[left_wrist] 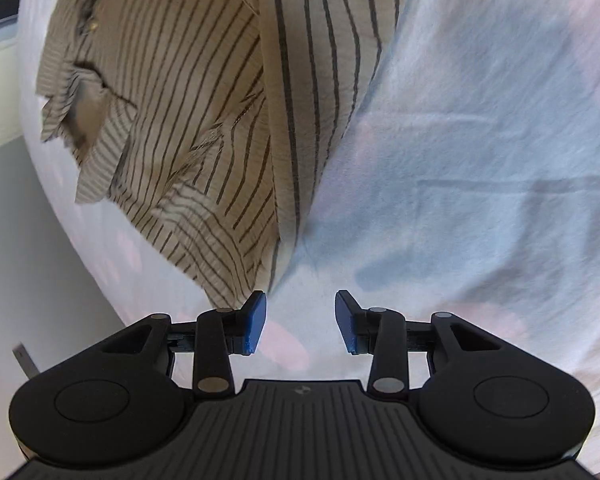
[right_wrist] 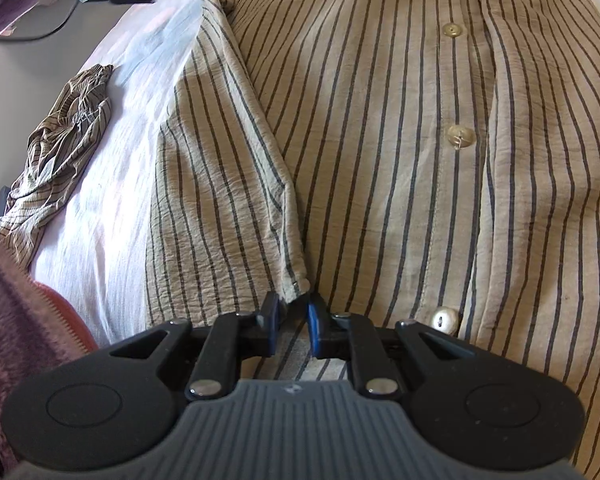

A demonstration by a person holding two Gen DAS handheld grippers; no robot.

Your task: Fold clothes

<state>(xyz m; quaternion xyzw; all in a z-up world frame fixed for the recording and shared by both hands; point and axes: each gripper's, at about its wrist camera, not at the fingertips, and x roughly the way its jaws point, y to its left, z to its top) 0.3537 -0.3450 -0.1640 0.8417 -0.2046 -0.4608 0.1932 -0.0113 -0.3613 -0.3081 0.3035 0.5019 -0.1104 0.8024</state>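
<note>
Shirt (right_wrist: pixel 380 140) lay buttoned-side up on the bed sheet (right_wrist: pixel 112 200) while your right tongs (right_wrist: pixel 293 316) pinched the sleeve cuff (right_wrist: pixel 296 284), probably to keep that fold in place, and your left tongs (left_wrist: pixel 301 322) hung spread and empty beside the cloth

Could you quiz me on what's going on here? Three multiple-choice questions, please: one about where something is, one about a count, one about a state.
1. Where does the crumpled striped garment lie?
A. On the white sheet, left of the shirt
B. On top of the shirt
C. In the left gripper

2. How many shirt buttons show in the right wrist view?
A. One
B. Four
C. Seven

3. What is the right gripper doing?
A. Wide open, empty
B. Pinching the sleeve's end
C. Holding a button

Answers: 1 A, it sits apart on the sheet. 2 B, four run down the placket. 3 B, sleeve fabric sits between the nearly closed pads.
</note>
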